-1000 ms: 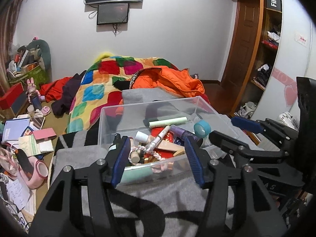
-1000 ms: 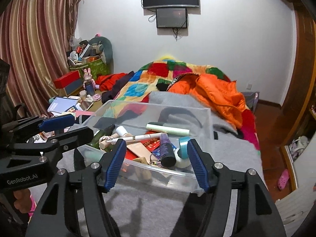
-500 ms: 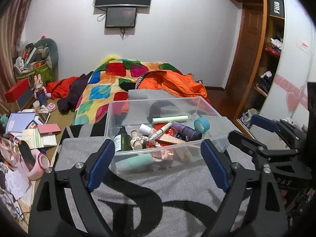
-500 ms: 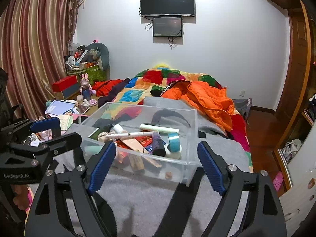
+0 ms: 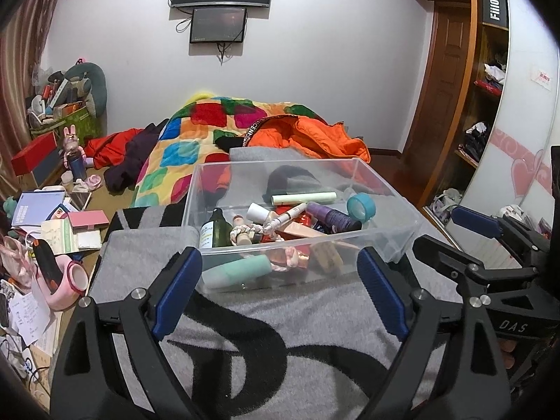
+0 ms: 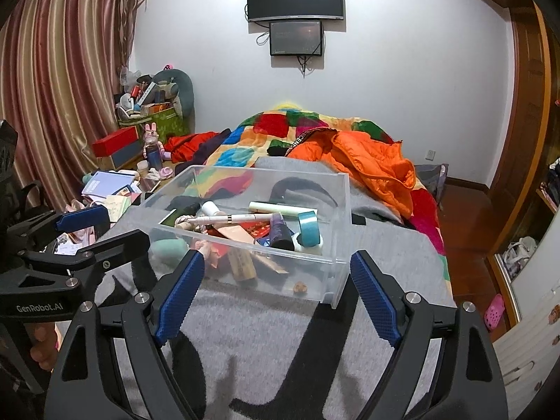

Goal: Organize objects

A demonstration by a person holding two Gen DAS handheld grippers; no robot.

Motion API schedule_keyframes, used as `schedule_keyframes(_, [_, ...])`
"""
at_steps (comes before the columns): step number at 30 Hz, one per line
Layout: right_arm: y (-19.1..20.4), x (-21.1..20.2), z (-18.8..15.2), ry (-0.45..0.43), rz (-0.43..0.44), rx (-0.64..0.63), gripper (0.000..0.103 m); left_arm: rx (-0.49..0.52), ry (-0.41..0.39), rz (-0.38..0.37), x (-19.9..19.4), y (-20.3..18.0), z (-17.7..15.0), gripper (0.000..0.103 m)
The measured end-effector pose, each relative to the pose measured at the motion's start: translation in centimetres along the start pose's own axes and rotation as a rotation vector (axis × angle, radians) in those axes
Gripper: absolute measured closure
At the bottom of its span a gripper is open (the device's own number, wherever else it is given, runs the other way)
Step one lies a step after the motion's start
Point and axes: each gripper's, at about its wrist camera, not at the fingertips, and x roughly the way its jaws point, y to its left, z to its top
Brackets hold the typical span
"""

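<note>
A clear plastic bin rests on a grey blanket on the bed. In it lie a green bottle, a teal tube, a white pen, a purple bottle, a teal tape roll and a pale green tube. My left gripper is open just short of the bin's near wall, with nothing between its pads. My right gripper is open before the bin's near right corner. Each gripper shows in the other's view, the right gripper and the left gripper.
Behind the bin lie a colourful quilt and an orange jacket. Books, boxes and a pink object crowd the floor on the left. A wardrobe stands on the right, and screens hang on the far wall.
Both grippers' jaws have spread wider and drawn back a little from the bin's near wall. The bin stays on the blanket.
</note>
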Motion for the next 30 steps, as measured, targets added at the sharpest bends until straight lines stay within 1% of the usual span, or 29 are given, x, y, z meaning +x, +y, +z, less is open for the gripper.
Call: schedule_keyframes(30, [0.08,-0.09,-0.1,0.007,0.018,0.009,0.02,-0.012,0.002,0.0,-0.27,0.34,-0.43,0.012])
